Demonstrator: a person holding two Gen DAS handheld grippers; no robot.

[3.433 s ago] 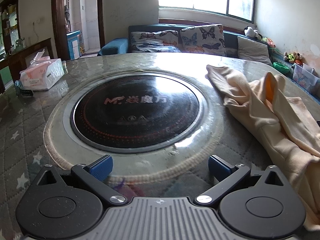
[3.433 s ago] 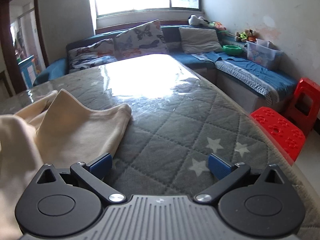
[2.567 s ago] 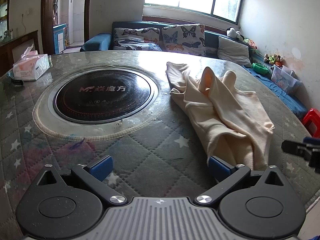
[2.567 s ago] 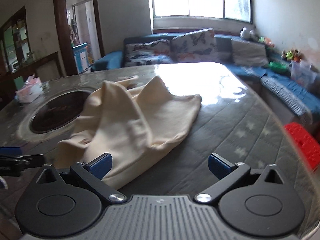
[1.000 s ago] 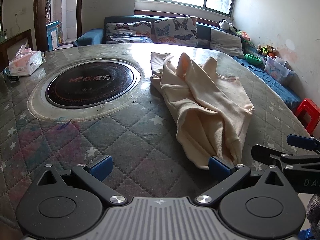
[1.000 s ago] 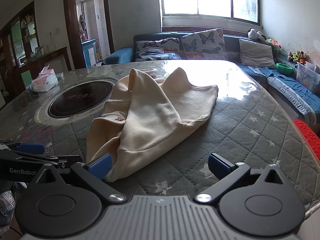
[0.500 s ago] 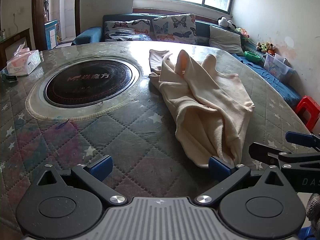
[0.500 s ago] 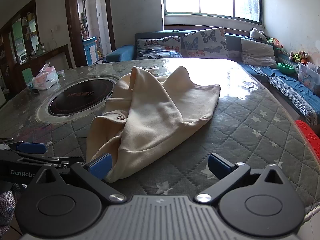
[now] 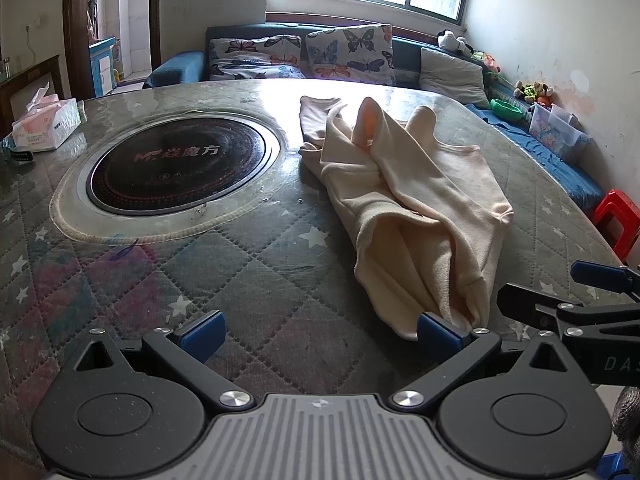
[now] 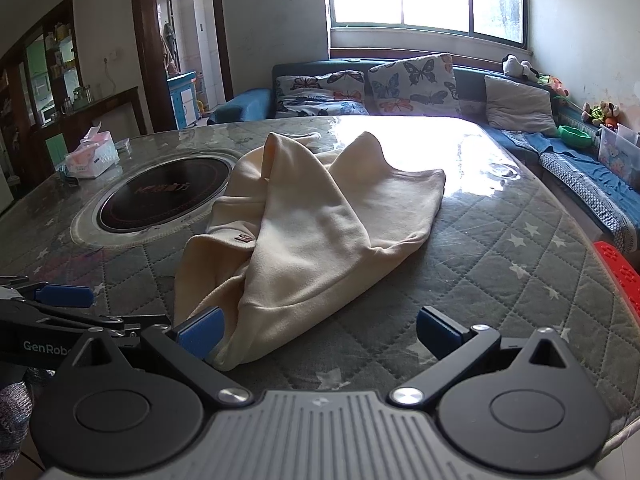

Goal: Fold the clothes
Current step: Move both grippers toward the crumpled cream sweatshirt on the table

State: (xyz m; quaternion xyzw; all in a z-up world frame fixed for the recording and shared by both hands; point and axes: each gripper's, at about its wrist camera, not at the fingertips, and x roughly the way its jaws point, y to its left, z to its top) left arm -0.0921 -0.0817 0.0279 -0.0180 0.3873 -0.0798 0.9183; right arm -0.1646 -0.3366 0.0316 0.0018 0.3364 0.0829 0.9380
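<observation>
Left gripper (image 9: 318, 330): jaws spread, holding nothing, at the lower centre of the left wrist frame; its right blue pad sits just beside the near hem of the garment. Right gripper (image 10: 320, 326): jaws spread, holding nothing; its left blue pad is just beside the same hem.

The crumpled cream fleece garment (image 9: 416, 204) lies bunched on the grey quilted star-patterned desk (image 9: 248, 264), running from lower right toward the frame centre. The round black induction cooktop (image 9: 178, 162) is set into the desk at centre left, near the garment. The white tissue box (image 9: 46, 124) stands at the upper left. The blue sofa with butterfly cushions (image 9: 320, 54) fills the top centre.
</observation>
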